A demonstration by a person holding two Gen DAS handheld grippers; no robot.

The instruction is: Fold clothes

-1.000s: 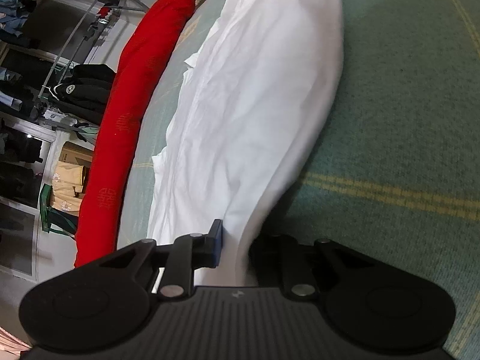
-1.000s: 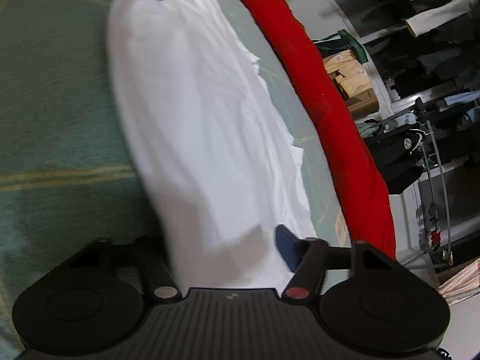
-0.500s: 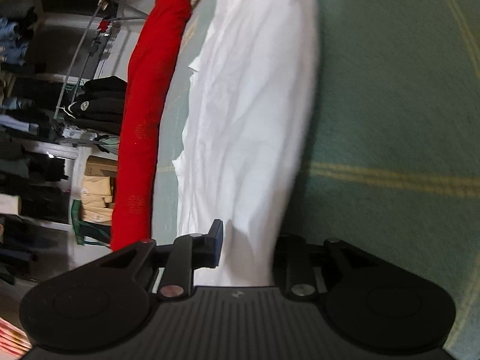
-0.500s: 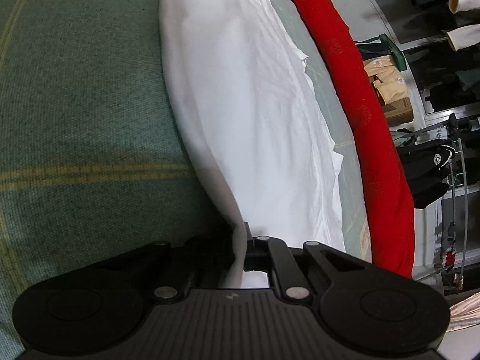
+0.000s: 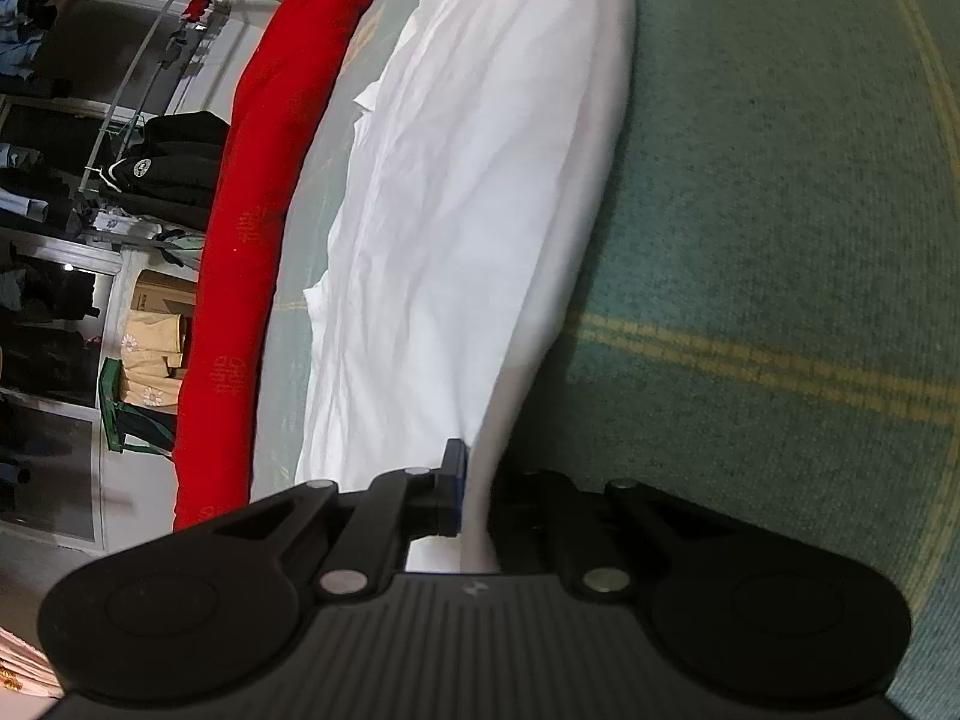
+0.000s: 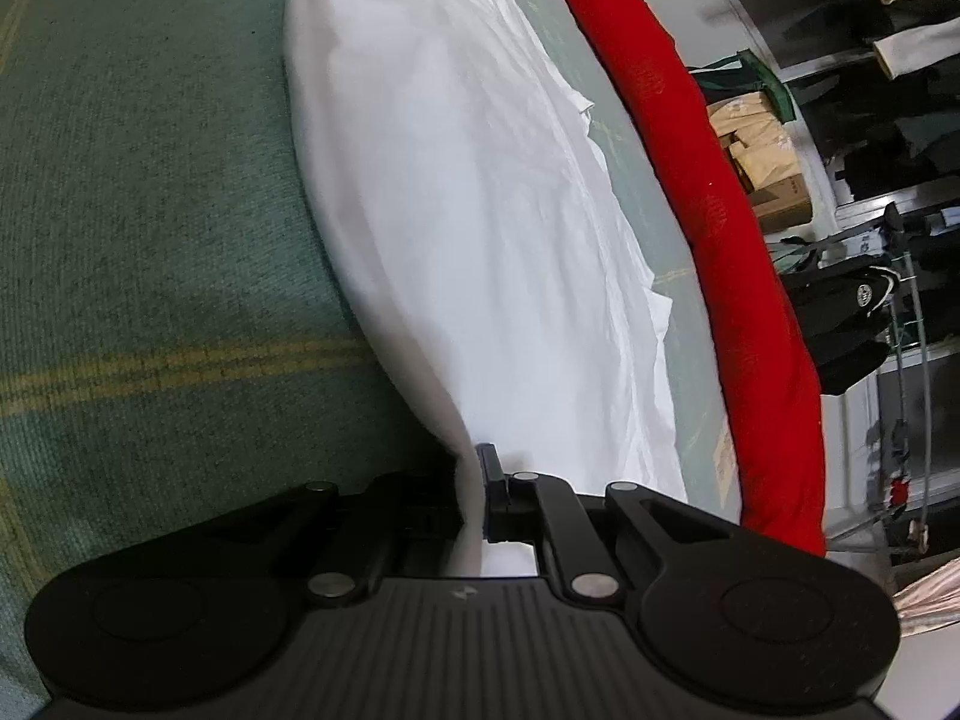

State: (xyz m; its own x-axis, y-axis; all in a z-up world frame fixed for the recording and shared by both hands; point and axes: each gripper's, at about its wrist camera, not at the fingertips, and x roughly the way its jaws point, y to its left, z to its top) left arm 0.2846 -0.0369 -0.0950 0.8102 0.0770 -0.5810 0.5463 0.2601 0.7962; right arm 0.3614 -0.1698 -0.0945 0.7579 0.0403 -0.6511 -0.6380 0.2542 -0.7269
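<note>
Both my tongs have just pinched shut on the shirt [image 5: 456, 228]. My left tongs [image 5: 474, 498] closed their jaws within the last moment, and white cloth now runs up between them; a second ago they stood apart around it. My right tongs [image 6: 471, 504] shut a little earlier and grip the opposite end the same way. I judge the edge is now held at both ends, ready to be lifted and carried over for a fold.

The shirt is thin, crinkled white cotton, stretched long across the bed [image 5: 780, 210] from 6 o'clock to 12 in both views. The bed cover is coarse green weave with yellow stripes. A smooth red bolster [image 5: 252, 276] lies alongside at 10 o'clock in the left view.
</note>
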